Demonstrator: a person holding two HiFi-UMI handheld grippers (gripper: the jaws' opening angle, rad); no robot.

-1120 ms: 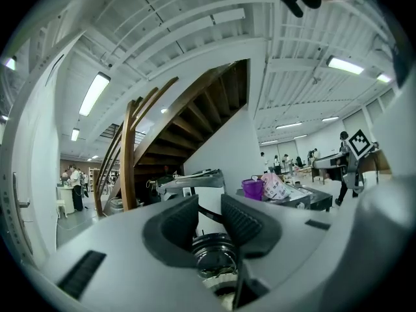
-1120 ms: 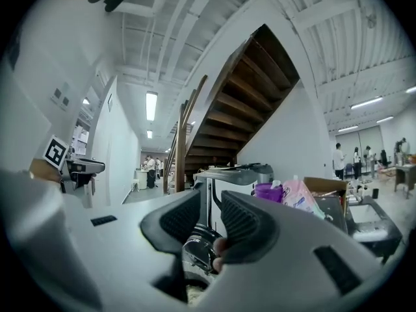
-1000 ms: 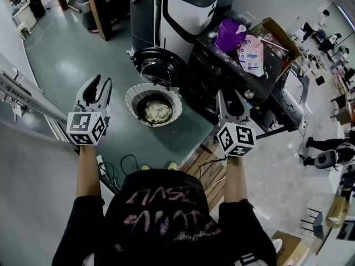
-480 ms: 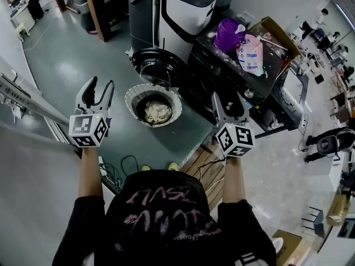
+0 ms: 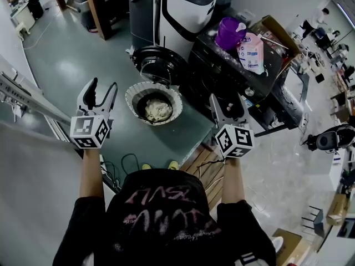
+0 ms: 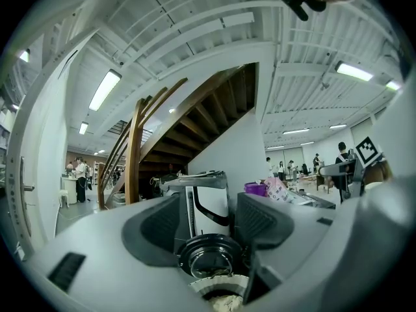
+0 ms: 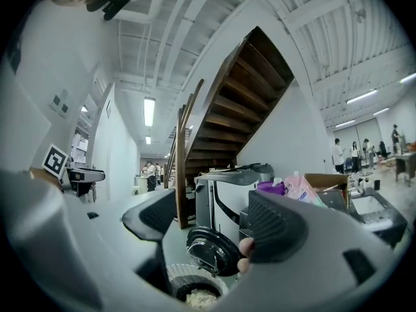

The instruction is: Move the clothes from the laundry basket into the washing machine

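Note:
A round white laundry basket (image 5: 133, 93) stands on the floor and holds cream clothes (image 5: 158, 111). Behind it the black washing machine (image 5: 222, 76) has its round door (image 5: 162, 65) swung open. My left gripper (image 5: 104, 88) hovers left of the basket, level and open, with nothing between its fingers. To the basket's right, in front of the machine, my right gripper (image 5: 228, 101) is also open and empty. Both pairs of jaws have just been opening. The left gripper (image 6: 208, 223) view shows the door (image 6: 209, 255) and basket (image 6: 218, 285). From the right gripper (image 7: 214, 223) I see the door (image 7: 211, 249) and clothes (image 7: 198, 298).
A purple detergent bottle (image 5: 229, 33), a pink pouch (image 5: 250, 53) and a cardboard box (image 5: 274, 32) sit on the washing machine's top. A white and grey machine (image 5: 177, 10) stands behind the door. Cables (image 5: 125, 162) lie near my feet. A wooden staircase (image 7: 240, 109) rises behind.
The jaws of both grippers have spread wider. Both hands have stayed about where they were, and the basket and door have not moved.

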